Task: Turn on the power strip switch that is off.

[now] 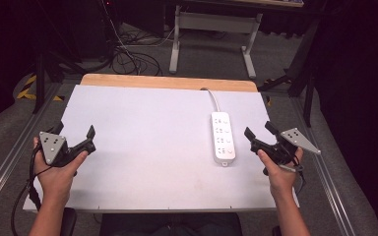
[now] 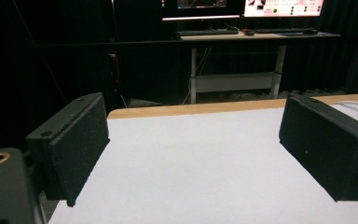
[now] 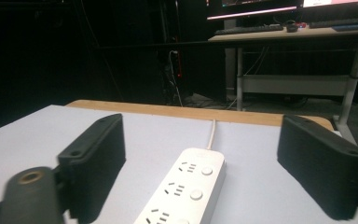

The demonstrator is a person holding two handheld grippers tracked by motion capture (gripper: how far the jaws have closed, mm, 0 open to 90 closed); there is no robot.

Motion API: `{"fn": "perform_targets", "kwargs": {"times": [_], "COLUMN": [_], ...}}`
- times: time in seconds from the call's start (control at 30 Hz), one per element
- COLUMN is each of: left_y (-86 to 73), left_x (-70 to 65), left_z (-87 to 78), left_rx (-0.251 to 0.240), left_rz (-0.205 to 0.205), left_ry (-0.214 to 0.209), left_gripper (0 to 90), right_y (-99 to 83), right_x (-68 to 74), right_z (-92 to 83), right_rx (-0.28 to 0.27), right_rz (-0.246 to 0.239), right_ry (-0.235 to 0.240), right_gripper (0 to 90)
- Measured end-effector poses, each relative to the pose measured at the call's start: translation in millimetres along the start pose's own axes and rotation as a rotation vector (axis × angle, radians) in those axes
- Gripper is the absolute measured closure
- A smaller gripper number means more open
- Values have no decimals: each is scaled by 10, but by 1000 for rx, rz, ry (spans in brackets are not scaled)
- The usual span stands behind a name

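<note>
From the high view, a white power strip (image 1: 223, 137) lies flat on the right half of the white table (image 1: 142, 147), its long axis running away from the person and its white cord (image 1: 212, 98) trailing off over the far wooden edge. The right gripper (image 1: 261, 133) hangs just beside the strip's near end, jaws spread and nothing between them. The left gripper (image 1: 76, 132) sits well apart at the table's left edge, jaws also wide and empty.

In the left gripper view, the two black jaws stand far apart over bare table, and nothing lies between them.

In the right gripper view, the power strip (image 3: 186, 186) lies between and just ahead of the open jaws, sockets and round buttons facing up; the pads do not touch it.

The strip looks like a rigid plastic bar, fairly light, smooth and likely a bit slippery, not fragile. The best hold is probably across its narrow width, pads on the two long side walls near the middle, so that it does not swing. The cord will probably drag and resist a lift.
</note>
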State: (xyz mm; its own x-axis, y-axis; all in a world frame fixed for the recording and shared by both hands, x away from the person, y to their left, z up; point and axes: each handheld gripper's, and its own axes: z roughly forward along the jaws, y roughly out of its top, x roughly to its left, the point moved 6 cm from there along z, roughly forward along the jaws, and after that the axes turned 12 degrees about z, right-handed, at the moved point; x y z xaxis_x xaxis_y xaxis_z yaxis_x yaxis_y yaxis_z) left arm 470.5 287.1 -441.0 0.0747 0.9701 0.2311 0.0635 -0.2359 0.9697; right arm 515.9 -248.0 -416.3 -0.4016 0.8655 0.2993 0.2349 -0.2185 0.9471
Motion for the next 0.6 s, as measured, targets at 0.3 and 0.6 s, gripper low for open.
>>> {"fn": "perform_targets", "kwargs": {"times": [0.3, 0.6], "left_y": [1, 0], "left_x": [5, 6], "left_z": [-2, 0], "left_rx": [-3, 0], "left_rz": [-7, -9], "left_ry": [-1, 2], "left_gripper": [82, 73], "right_y": [-13, -19], "right_x": [-9, -44], "right_z": [-26, -44], "right_rx": [-37, -51], "right_rz": [-26, 0], "right_ry": [13, 21], "right_gripper": [15, 15]}}
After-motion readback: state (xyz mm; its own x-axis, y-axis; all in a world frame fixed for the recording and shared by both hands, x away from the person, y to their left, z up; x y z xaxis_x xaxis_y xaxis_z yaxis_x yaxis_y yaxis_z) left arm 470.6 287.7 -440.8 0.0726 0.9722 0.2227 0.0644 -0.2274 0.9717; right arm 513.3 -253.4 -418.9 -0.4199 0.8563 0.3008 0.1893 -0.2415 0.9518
